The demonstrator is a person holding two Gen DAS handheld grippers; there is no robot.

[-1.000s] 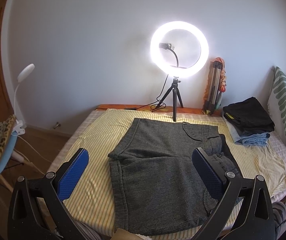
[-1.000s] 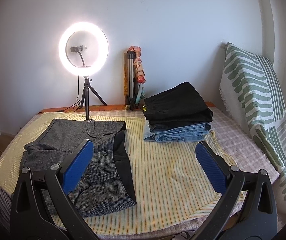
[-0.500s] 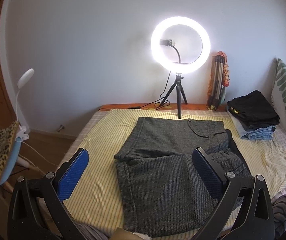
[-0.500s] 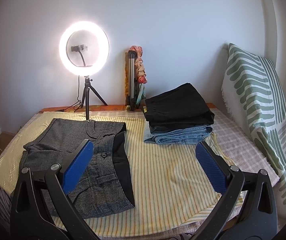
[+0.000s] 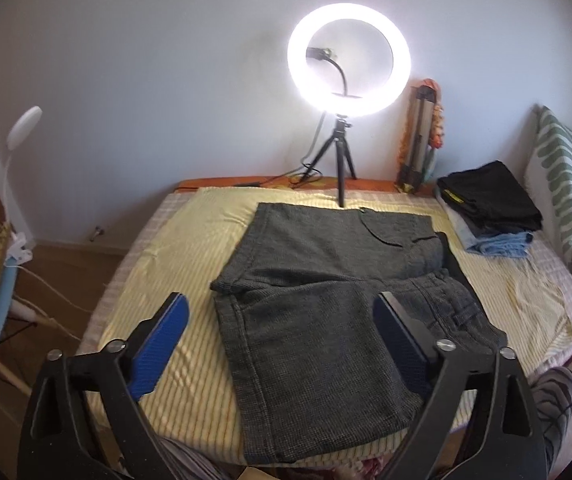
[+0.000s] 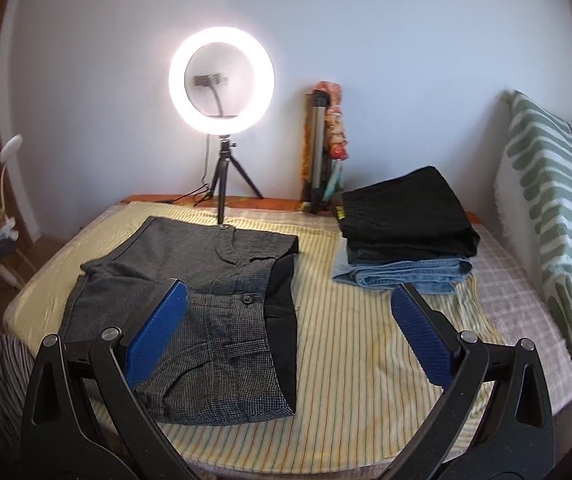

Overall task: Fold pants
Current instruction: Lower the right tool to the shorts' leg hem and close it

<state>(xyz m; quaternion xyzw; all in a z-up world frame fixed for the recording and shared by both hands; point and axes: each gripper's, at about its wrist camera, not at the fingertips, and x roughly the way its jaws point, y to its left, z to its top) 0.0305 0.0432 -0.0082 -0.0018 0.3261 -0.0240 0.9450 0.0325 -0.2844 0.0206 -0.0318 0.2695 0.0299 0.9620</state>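
Left wrist view: grey shorts (image 5: 326, 304) lie flat on a striped sheet (image 5: 189, 248); left gripper (image 5: 281, 322) and right gripper (image 6: 288, 306) hover spread wide, empty.

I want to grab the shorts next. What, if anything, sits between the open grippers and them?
Nothing visible does. The grey shorts lie flat on the yellow sheet, straight ahead of the left gripper. The right gripper has them at its left finger. The folded stack sits off to the right.
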